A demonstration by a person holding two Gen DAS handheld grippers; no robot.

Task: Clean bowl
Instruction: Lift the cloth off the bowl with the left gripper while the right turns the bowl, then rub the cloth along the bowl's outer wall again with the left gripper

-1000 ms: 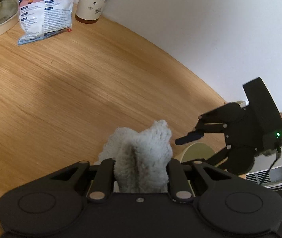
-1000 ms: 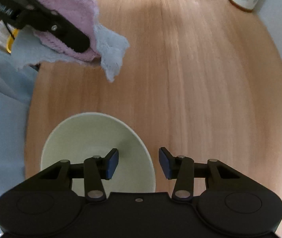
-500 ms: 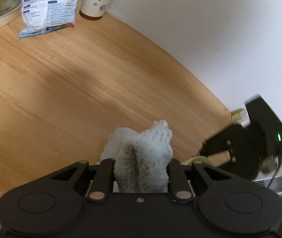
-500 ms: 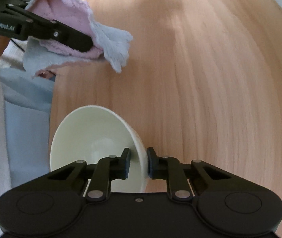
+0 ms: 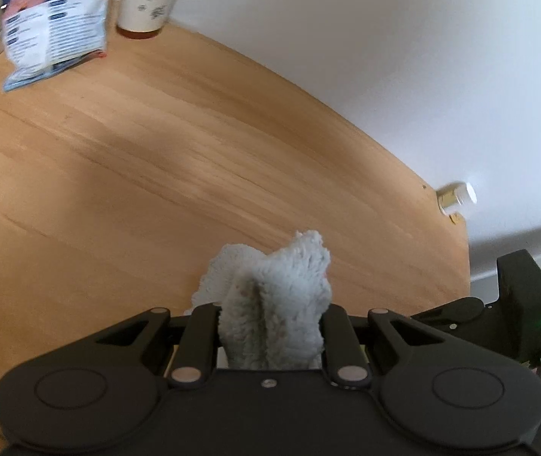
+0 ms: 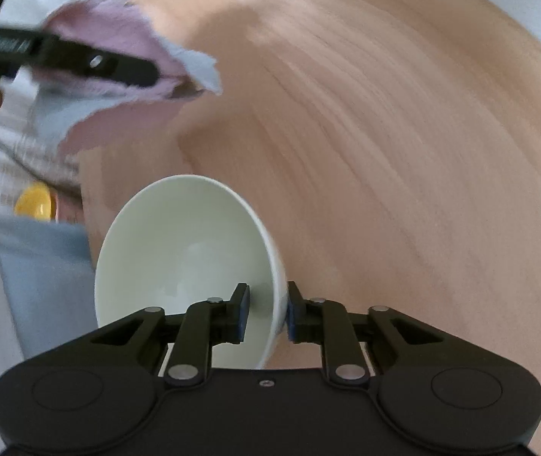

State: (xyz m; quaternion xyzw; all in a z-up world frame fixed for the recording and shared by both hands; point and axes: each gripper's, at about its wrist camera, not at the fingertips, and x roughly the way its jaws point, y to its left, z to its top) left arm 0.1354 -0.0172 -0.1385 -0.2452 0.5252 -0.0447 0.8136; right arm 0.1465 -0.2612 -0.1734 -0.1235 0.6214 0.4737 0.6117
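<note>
Over the table [image 6: 384,152], right tool [image 6: 266,311] seemingly pinches bowl [image 6: 179,250], loosening; left tool [image 5: 270,326] clamps cloth [image 5: 274,304].

Motion smear blurs the round wooden tabletop [image 6: 384,152] across the right wrist view. The pink and grey fluffy cloth [image 6: 118,38] is smeared too, and the lettering on the black left gripper [image 6: 148,72] can't be read. The pale green ceramic bowl [image 6: 179,250] loses its near rim behind the right gripper's [image 6: 268,311] body. The blue and white printed packet [image 5: 49,26] is blurred and cut off at the top edge.

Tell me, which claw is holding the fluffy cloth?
The left claw: it squeezes the fluffy cloth, while the right claw grips the bowl's rim.
</note>
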